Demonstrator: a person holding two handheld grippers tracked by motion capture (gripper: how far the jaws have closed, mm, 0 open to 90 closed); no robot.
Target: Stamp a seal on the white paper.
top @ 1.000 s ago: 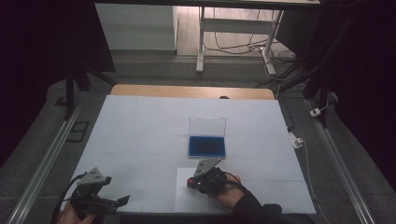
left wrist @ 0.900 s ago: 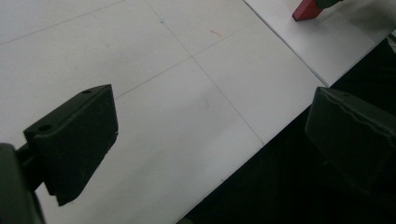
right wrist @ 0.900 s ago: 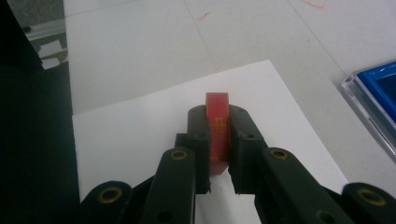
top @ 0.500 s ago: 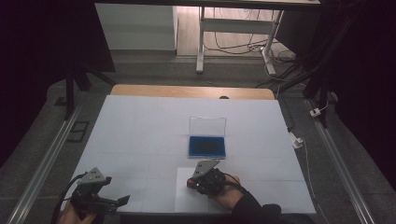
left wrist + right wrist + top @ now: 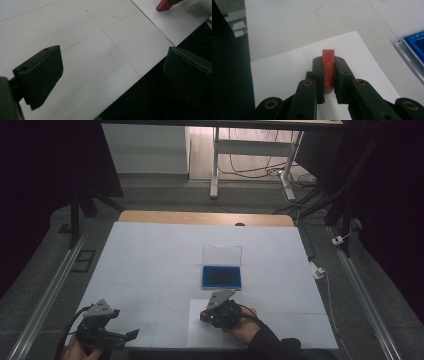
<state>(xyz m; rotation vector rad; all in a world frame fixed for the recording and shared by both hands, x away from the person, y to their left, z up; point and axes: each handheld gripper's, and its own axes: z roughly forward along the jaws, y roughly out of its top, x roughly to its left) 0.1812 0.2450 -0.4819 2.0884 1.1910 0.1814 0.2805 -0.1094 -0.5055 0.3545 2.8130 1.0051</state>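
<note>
A small red block [image 5: 328,68] is clamped between the two black jaws of my right gripper [image 5: 328,62], its far end sticking out past the fingertips. In the high view the right gripper [image 5: 206,316] holds the red block [image 5: 203,315] low over a white sheet of paper [image 5: 197,334] near the table's front edge. An open blue ink pad [image 5: 221,276] with a clear lid [image 5: 222,254] lies just beyond it. My left gripper [image 5: 127,336] sits at the front left corner, jaws wide apart with nothing between them [image 5: 112,72]. The left gripper view catches the red block [image 5: 163,5] far off.
The white table cover [image 5: 150,260] spans the table, a wooden edge [image 5: 200,217] showing at the back. A metal rail [image 5: 45,295] runs along the left side and another [image 5: 365,290] along the right. Cables and a small white box [image 5: 317,270] lie off the right edge.
</note>
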